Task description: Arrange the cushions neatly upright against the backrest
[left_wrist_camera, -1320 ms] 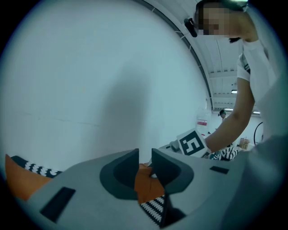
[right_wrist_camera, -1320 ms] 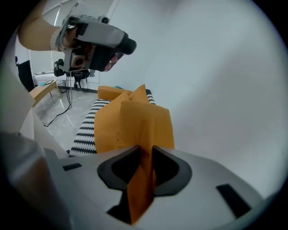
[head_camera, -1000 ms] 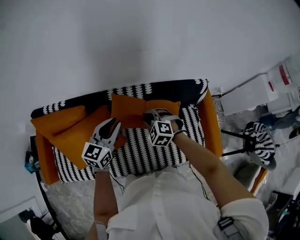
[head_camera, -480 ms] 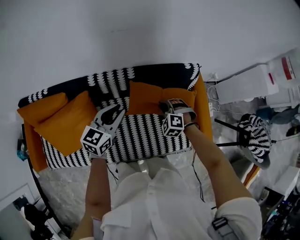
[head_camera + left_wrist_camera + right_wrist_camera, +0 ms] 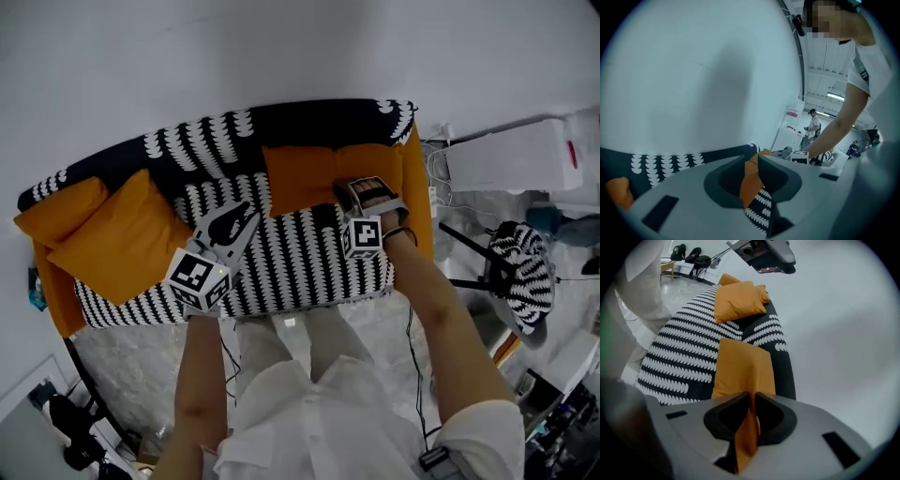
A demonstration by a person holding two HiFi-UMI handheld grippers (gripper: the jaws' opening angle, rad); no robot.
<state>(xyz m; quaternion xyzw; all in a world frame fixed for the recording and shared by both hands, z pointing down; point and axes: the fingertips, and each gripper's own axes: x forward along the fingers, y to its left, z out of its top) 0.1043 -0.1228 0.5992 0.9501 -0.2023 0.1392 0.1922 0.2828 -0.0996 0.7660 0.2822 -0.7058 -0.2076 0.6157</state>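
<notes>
Quick rundown of what we've got rn. The sofa (image 5: 281,267) is the black & white patterned one, w/ orange armrests, pushed up to a plain white wall (image 5: 281,47).

Right gripper (image 5: 361,185) is at the right end of the sofa, next to the right armrest (image 5: 418,187). Its jaws are closing and they've got a fold of the orange cushion (image 5: 309,173) between them. In the right gripper view the fabric runs straight through the slot and the right gripper (image 5: 752,397) is pinching it, no daylight either side. That cushion (image 5: 743,366) sits w/ its lower edge on the seat and its top against the backrest (image 5: 216,141), at the right end. Can't tell how upright it really is from these angles, tbh.

Left gripper (image 5: 250,218) hangs over the middle of the seat, tips pointing toward that same cushion but apart from it. In the left gripper view its jaws (image 5: 752,161) are a narrow slit apart w/ nothing in them. We only see orange fabric and sofa pattern way behind, through the gap.

Other stuff: a second orange cushion (image 5: 122,246) lies tilted at the left end, partly on the seat, well apart from both grippers. From the right gripper view it's the far one (image 5: 738,301), propped near the far armrest. There's a third orange cushion (image 5: 56,211) tucked in the left corner, touching the second.
</notes>
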